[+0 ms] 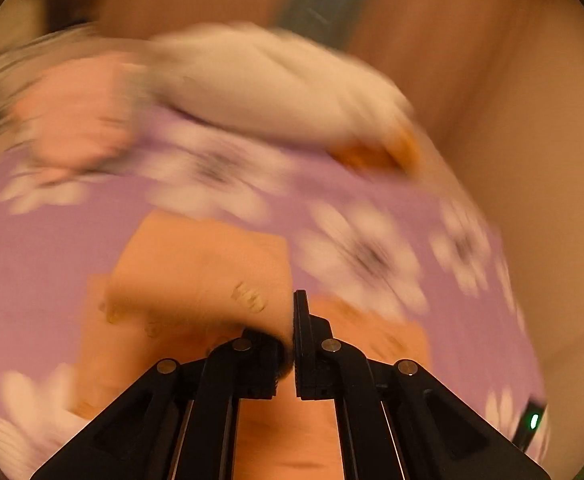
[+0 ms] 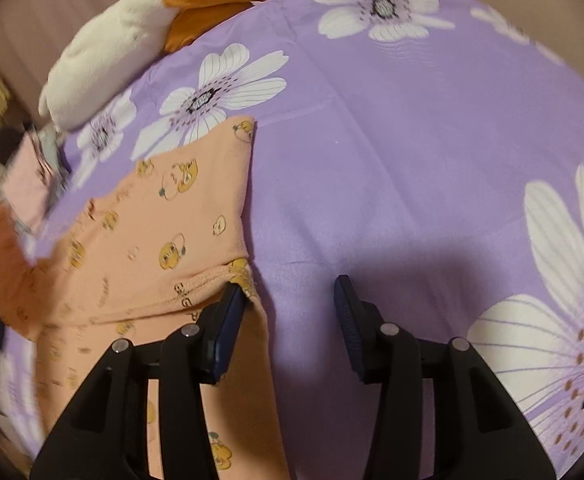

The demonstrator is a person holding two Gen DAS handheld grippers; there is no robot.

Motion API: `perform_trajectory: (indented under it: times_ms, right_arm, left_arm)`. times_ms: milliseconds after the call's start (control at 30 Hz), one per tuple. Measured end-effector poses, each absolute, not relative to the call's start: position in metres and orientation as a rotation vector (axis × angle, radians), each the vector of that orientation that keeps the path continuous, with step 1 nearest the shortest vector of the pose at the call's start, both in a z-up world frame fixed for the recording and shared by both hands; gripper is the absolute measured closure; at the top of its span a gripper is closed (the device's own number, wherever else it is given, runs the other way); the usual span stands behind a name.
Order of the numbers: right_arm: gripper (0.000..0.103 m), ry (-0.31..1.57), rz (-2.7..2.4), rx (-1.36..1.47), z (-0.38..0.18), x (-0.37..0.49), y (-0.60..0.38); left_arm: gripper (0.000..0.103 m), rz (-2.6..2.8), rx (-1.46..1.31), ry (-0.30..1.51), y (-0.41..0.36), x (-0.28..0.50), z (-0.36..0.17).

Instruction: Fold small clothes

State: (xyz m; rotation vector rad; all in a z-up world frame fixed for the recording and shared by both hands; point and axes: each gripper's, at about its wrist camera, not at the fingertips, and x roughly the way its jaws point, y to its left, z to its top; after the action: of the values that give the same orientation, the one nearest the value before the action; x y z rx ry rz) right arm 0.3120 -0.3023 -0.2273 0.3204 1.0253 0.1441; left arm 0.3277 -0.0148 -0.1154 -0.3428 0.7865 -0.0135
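On purple flower-print bedsheet (image 2: 392, 168) lies peach cartoon-print small garment (image 2: 171, 216), partly folded. L gripper (image 1: 292, 320) clenched on a fold of that garment; view blurred. R gripper (image 2: 292, 300) spread wide, gripping nothing, its left finger (image 2: 227, 320) touching garment's edge. White-and-orange plush toy (image 2: 131, 32) near sheet's far edge.

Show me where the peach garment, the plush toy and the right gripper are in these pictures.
peach garment (image 2: 147, 240), right wrist view, on its printed middle part.
plush toy (image 2: 107, 48), right wrist view, on its white body.
right gripper (image 2: 289, 292), right wrist view, midway between its open fingertips.
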Motion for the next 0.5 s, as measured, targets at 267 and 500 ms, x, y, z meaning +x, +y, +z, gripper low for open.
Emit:
perform_trajectory:
  times_ms: [267, 500]
  right_arm:
    - [0.057, 1.060, 0.172, 0.454, -0.229, 0.305, -0.309]
    - [0.048, 1.051, 0.169, 0.402, -0.229, 0.309, -0.300]
  left_arm:
    - [0.090, -0.058, -0.065, 1.022, -0.135, 0.349, -0.219]
    - [0.048, 0.202, 0.169, 0.832, -0.053, 0.274, -0.144]
